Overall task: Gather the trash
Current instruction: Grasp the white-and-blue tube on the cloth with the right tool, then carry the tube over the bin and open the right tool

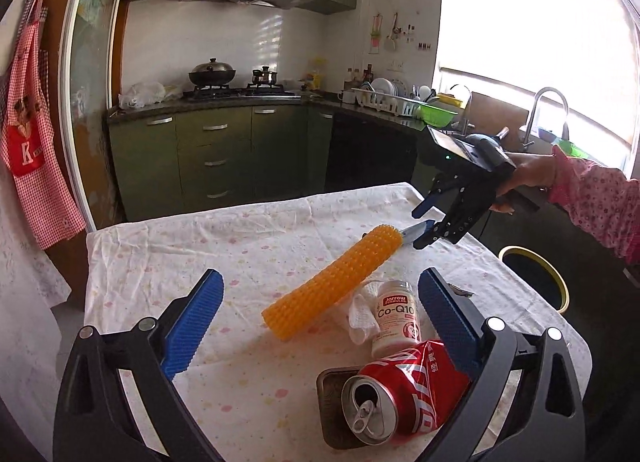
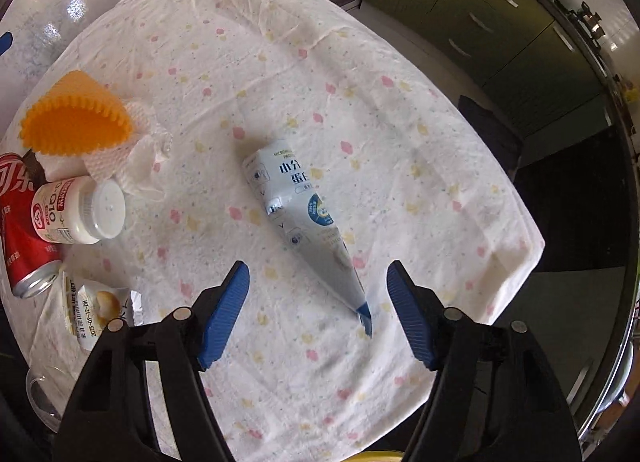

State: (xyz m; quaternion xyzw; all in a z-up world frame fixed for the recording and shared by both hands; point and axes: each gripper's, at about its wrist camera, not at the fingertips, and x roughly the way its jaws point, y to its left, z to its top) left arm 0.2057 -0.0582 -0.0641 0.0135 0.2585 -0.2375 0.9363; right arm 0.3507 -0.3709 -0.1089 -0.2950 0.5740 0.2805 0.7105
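Observation:
My left gripper [image 1: 320, 322] is open above the near table edge, with a crushed red cola can [image 1: 404, 394] by its right finger. A white Co-Q10 bottle [image 1: 394, 316], crumpled tissue [image 1: 362, 318] and an orange spiky roll [image 1: 334, 284] lie beyond. My right gripper [image 2: 318, 312] is open and empty, low over the tail end of a grey-blue pouch [image 2: 298, 218] on the flowered tablecloth [image 2: 400, 142]. In the left wrist view it [image 1: 424, 222] hovers at the far right of the table, the pouch tip [image 1: 412, 231] between its fingers.
A yellow-rimmed bin [image 1: 536, 274] stands on the floor right of the table. A snack wrapper [image 2: 98, 310], the can [image 2: 22, 238], the bottle [image 2: 78, 210], the tissue [image 2: 132, 162] and the orange roll [image 2: 76, 122] crowd the left side. A metal tin [image 1: 334, 402] lies under the can.

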